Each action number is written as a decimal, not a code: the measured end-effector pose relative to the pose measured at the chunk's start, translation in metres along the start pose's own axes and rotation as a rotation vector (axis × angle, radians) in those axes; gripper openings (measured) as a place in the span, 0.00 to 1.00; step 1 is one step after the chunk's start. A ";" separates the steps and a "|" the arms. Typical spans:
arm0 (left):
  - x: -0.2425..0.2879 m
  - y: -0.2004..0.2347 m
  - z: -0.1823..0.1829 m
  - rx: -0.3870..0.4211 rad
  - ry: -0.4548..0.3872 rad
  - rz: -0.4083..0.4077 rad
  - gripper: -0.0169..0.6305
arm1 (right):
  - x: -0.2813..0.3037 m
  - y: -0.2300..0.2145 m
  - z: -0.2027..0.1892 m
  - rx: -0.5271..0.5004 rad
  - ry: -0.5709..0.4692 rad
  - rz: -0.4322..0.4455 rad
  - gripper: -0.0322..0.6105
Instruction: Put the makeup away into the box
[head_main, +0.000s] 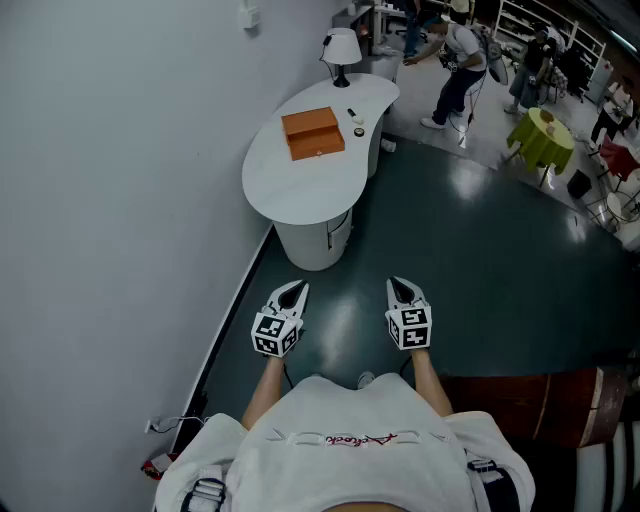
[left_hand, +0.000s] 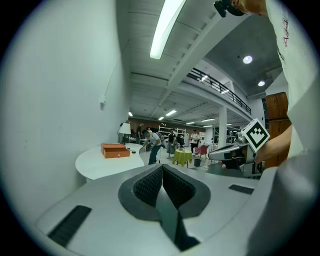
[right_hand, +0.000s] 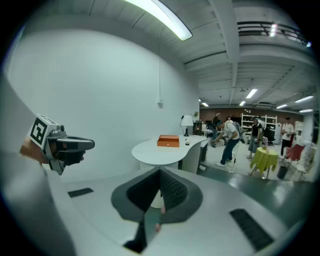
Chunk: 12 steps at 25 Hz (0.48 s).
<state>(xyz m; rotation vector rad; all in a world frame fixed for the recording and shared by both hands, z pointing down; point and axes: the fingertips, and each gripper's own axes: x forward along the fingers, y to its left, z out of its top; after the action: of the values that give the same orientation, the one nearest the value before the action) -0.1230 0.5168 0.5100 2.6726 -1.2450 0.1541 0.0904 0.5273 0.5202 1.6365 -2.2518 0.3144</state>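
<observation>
White table (head_main: 300, 190), box (head_main: 313, 133) well beyond right tongs (head_main: 399, 285)

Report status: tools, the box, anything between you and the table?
Left tool and right tool both shut, empty. Orange box closed on white table, far ahead; makeup items beside it. Path there looks open.
</observation>
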 end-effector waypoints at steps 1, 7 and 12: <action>0.000 0.001 0.000 0.001 -0.002 -0.002 0.05 | 0.000 0.000 0.001 0.001 -0.004 -0.001 0.08; -0.004 -0.003 -0.002 0.003 0.000 -0.009 0.05 | -0.004 0.003 -0.001 0.003 -0.003 -0.012 0.08; -0.006 0.000 0.001 0.014 -0.007 -0.022 0.05 | -0.005 0.007 0.000 0.013 -0.009 -0.012 0.08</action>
<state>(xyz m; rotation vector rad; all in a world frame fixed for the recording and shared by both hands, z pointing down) -0.1271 0.5210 0.5076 2.7005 -1.2203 0.1507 0.0853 0.5335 0.5181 1.6603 -2.2504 0.3193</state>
